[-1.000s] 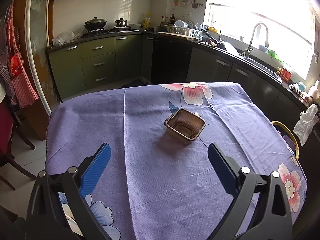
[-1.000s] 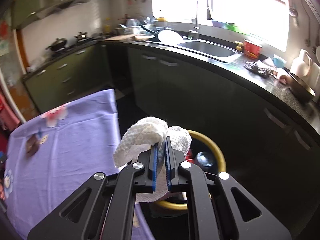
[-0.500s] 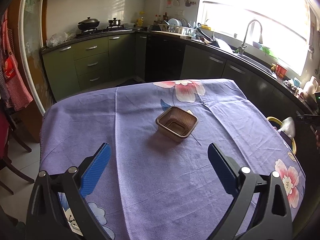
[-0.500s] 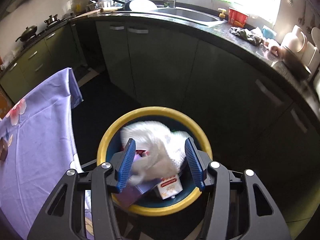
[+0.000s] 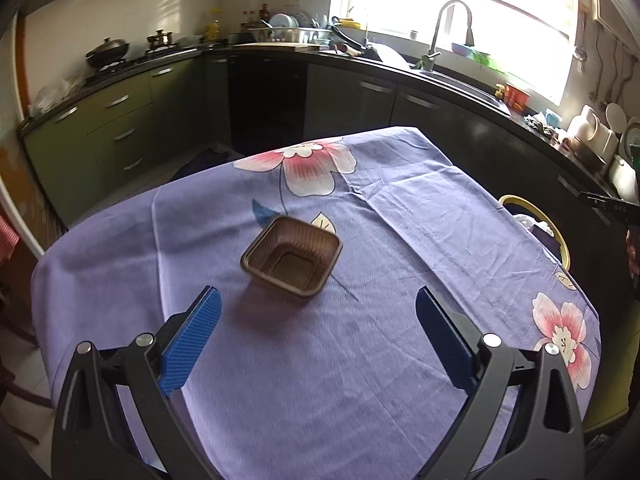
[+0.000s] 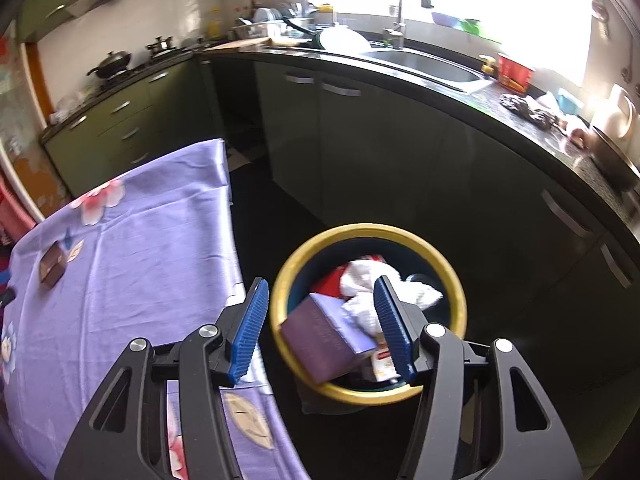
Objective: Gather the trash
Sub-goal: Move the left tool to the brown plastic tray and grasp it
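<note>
my left claw (image 5: pixel 318 326) hangs over the near part of the table (image 5: pixel 400 400) with its 2 blue pads spread wide and nothing between them. the brown plastic tray (image 5: pixel 292 258) sits on the purple cloth straight ahead of that claw, toward the far edge, just short of the big pink flower printed near the far edge. it is the only piece of trash i can see left on the table. it is roughly square, so it has no real long axis; it is turned a little, with 1 corner toward the far right, and its near wall runs slantwise across my line of approach. my right claw (image 6: pixel 320 330) is off the right edge of the table, above the yellow-rimmed bin (image 6: pixel 454 280) on the floor. its pads have just been opening and now stand apart with nothing pinched; the white paper wad (image 6: pixel 360 276) lies down inside the bin beside a purple box (image 6: pixel 320 336). from the right side the tray (image 6: pixel 52 266) is well apart, far across the cloth toward the left edge. so i judge the left claw is the nearer one by a wide margin, and the next reach is forward and slightly left, with the pads straddling 2 opposite walls of the tray.
</note>
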Demonstrator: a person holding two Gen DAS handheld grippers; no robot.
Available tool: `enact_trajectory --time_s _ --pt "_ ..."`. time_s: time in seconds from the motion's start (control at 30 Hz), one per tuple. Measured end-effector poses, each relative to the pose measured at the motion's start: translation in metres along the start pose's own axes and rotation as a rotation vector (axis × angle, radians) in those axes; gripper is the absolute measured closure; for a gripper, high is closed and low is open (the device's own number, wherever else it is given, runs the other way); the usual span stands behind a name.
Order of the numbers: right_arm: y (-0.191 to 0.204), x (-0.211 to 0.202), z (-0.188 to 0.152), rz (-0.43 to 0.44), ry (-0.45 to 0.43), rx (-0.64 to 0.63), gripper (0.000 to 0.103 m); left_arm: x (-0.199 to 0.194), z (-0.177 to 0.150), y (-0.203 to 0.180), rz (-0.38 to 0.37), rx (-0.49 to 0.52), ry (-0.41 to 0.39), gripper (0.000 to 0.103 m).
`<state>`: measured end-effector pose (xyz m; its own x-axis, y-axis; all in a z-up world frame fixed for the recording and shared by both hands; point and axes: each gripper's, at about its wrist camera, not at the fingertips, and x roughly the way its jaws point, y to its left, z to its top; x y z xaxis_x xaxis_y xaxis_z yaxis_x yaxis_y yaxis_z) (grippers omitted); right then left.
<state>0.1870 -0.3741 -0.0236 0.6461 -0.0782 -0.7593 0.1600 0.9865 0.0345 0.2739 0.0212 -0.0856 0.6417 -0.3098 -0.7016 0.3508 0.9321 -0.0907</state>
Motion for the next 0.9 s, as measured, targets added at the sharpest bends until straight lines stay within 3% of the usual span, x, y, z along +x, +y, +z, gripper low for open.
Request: enact_trajectory --time_s 0.1,0.37,0.9 --pt "0.014 -0.002 -0.003 0.022 0.001 -0.021 0.048 0.017 0.011 0.004 -0.040 0.021 0.008 0.010" --pt "0.038 0.001 -0.006 0.056 0.018 -0.068 0.048 0.065 0.026 0.005 -0.042 0.100 0.065 0.010" --pt "0.049 0.013 -0.008 0.084 0.045 -0.093 0.047 0.086 0.022 0.001 -0.040 0.179 0.099 0.010"
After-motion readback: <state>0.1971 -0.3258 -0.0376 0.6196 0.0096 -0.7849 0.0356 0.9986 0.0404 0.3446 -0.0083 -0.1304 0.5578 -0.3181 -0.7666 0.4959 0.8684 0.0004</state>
